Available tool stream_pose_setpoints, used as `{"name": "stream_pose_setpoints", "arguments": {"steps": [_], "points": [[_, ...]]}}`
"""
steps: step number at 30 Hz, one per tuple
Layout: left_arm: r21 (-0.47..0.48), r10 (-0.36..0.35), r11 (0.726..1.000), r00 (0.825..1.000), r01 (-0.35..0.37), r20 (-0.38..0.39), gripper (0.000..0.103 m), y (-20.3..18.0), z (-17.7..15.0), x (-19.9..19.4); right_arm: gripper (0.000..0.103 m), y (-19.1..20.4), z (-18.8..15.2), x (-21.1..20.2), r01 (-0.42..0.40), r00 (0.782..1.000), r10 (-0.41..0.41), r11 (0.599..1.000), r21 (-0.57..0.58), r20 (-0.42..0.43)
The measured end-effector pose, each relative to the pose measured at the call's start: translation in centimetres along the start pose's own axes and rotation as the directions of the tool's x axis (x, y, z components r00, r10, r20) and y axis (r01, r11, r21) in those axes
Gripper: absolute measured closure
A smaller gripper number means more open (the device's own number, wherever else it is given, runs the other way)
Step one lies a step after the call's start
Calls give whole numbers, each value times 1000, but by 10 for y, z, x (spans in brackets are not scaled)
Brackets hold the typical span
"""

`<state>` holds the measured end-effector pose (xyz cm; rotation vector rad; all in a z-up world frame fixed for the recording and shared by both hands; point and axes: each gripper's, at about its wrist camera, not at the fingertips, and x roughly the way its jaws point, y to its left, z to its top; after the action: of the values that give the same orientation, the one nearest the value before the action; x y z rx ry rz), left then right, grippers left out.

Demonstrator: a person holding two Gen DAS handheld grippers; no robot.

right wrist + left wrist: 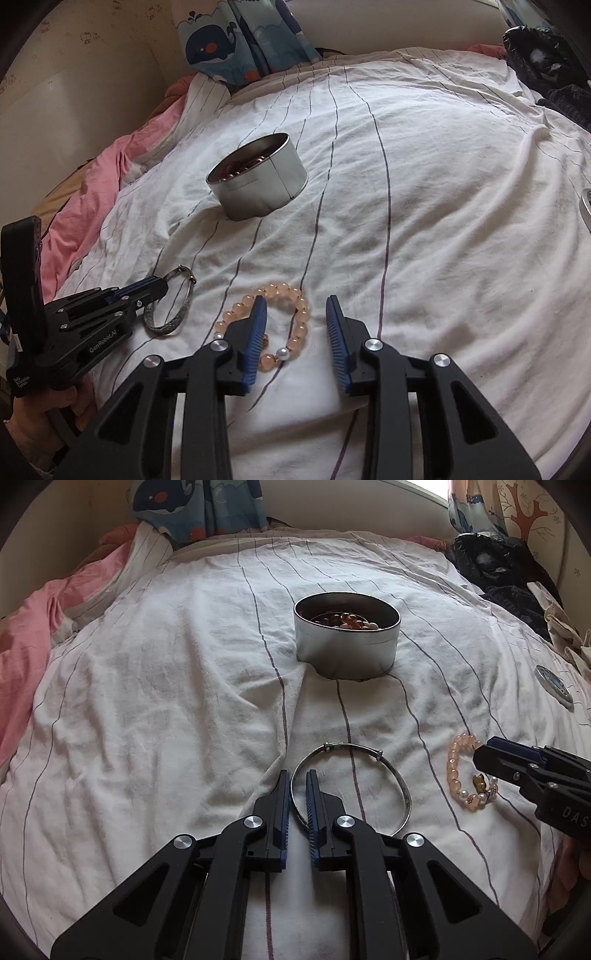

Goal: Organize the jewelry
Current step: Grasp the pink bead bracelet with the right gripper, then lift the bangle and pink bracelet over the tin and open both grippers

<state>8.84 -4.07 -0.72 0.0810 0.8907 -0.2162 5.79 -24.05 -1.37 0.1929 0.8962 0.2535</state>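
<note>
The left gripper is clamped on the silver bangle. The right gripper stands released over the pink bead bracelet, near the tin

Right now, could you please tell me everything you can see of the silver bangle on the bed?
The silver bangle is a thin metal hoop with a dull, patterned band and a small fitting at its far side. It lies on the white striped sheet, short of the round tin and beside the pink bead bracelet. The left gripper has its jaws shut on the near rim.
</note>
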Motion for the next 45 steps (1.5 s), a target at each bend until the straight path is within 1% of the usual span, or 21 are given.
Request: {"name": "stream_pose_setpoints", "arguments": {"steps": [1,2,4,6,8,10,18,19,20,22,30,31,33,34,35,37,39,40,42,45], "points": [[9,9,1000,1000,-9,-2,93,-2,-1,1,75,3,-1,3,6,1000,-6,1000,-17,-11],[21,21,1000,1000,-21,-2,94,-4,-1,2,86,6,-2,4,11,1000,-12,999,-39,-18],[40,40,998,999,-40,16,95,-8,-2,0,95,10,-4,4,5,1000,-6,998,-58,-16],[50,45,998,998,-47,41,99,-11,-3,-4,95,7,-3,-1,-16,1000,17,999,-36,6],[60,54,997,997,-57,50,99,-13,-4,-6,95,2,-3,-8,-36,999,37,999,-12,40],[63,59,996,997,-61,46,99,-14,-4,-5,95,1,-1,-10,-41,998,41,999,-2,55],[54,52,997,998,-54,33,99,-12,-4,-2,94,1,0,-4,-17,999,17,1000,1,29],[53,51,997,998,-53,32,98,-11,-4,-2,90,1,0,-4,-12,1000,12,1000,1,29],[52,50,997,998,-51,32,98,-11,-4,-2,81,1,0,-4,-9,1000,9,1000,1,29],[48,45,998,999,-47,29,98,-10,-4,-1,75,1,0,-4,1,1000,-1,1000,-1,31],[46,46,998,999,-47,20,97,-9,-4,1,73,4,-2,5,28,1000,-28,999,-18,-2],[47,46,998,999,-47,17,96,-9,-4,1,73,5,-2,5,30,1000,-30,999,-26,-6],[50,47,998,999,-48,12,96,-10,-3,2,80,7,-4,6,27,1000,-28,999,-43,-13],[52,48,997,999,-49,10,96,-10,-3,3,89,9,-4,7,24,1000,-25,998,-52,-15],[54,49,997,999,-49,7,96,-11,-3,3,95,10,-4,6,18,1000,-19,998,-59,-15],[57,47,997,999,-47,10,95,-12,-3,2,95,10,-4,4,10,1000,-10,998,-62,-8],[54,27,998,999,-28,19,97,-11,-3,0,95,9,-3,0,-16,1000,16,999,-48,8],[53,14,998,1000,-15,25,99,-10,-3,-2,95,8,-3,-4,-31,999,31,999,-38,21],[59,0,998,999,-2,38,99,-11,-2,-7,95,6,0,-12,-68,996,69,997,-21,55],[69,-5,998,998,1,55,99,-15,0,-15,95,6,7,-24,-89,991,90,996,-18,104]]}}
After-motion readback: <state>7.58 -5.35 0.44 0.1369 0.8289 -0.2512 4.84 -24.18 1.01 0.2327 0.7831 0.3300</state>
